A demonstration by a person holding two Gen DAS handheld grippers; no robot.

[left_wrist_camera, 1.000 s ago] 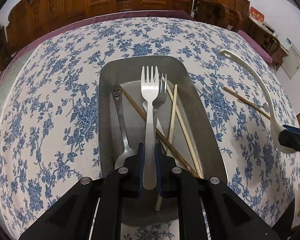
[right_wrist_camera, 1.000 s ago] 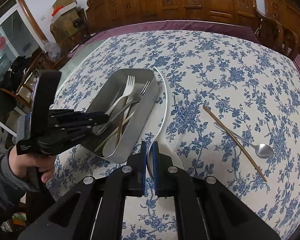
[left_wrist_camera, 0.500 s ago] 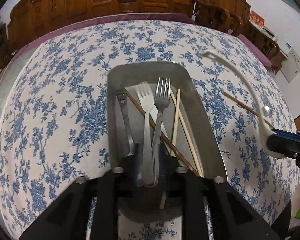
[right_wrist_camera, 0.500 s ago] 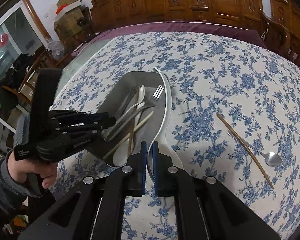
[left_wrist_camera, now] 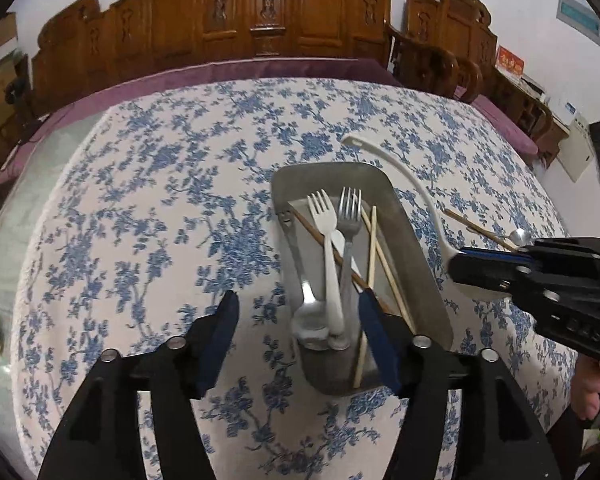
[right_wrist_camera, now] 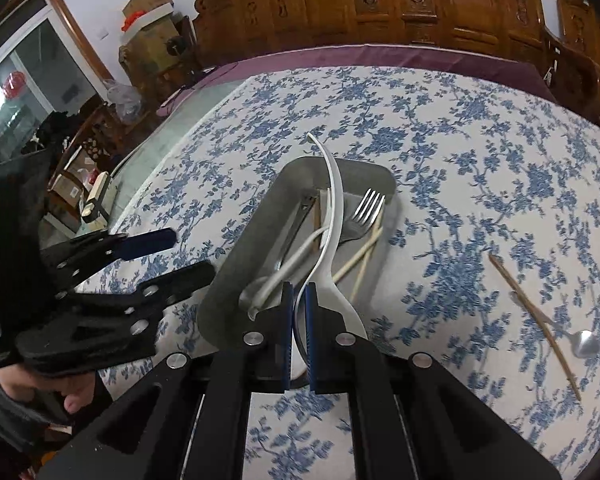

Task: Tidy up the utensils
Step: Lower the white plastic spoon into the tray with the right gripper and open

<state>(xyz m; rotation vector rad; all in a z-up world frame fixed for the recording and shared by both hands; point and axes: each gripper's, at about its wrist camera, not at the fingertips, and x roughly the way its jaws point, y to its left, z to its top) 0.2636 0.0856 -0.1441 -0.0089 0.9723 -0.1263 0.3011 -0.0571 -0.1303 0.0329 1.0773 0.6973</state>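
Observation:
A metal tray [left_wrist_camera: 414,240] on the flowered tablecloth holds a white fork [left_wrist_camera: 328,248], a metal fork [left_wrist_camera: 350,232], a smiley-handled spoon [left_wrist_camera: 298,256] and several chopsticks [left_wrist_camera: 374,248]. My left gripper [left_wrist_camera: 298,320] hovers over the tray's near end, its jaws opening and pressing on nothing; the fork handles lie below the gap. In the right wrist view it [right_wrist_camera: 192,252] stands left of the tray [right_wrist_camera: 244,248]. My right gripper [right_wrist_camera: 298,320] is shut on the bowl of a long white ladle [right_wrist_camera: 334,192], whose handle arches above the tray; the ladle [left_wrist_camera: 416,196] hangs by the tray's right rim.
A single brown chopstick [right_wrist_camera: 536,320] and a small metal spoon [right_wrist_camera: 584,344] lie on the cloth right of the tray. Carved wooden chairs [left_wrist_camera: 260,20] ring the far side of the table. Boxes and clutter stand beyond the table's left edge [right_wrist_camera: 148,12].
The left gripper let go of the white fork, which now lies in the tray, then opened wide and drew back and up. The right gripper carried the ladle leftward until it hangs above the tray.

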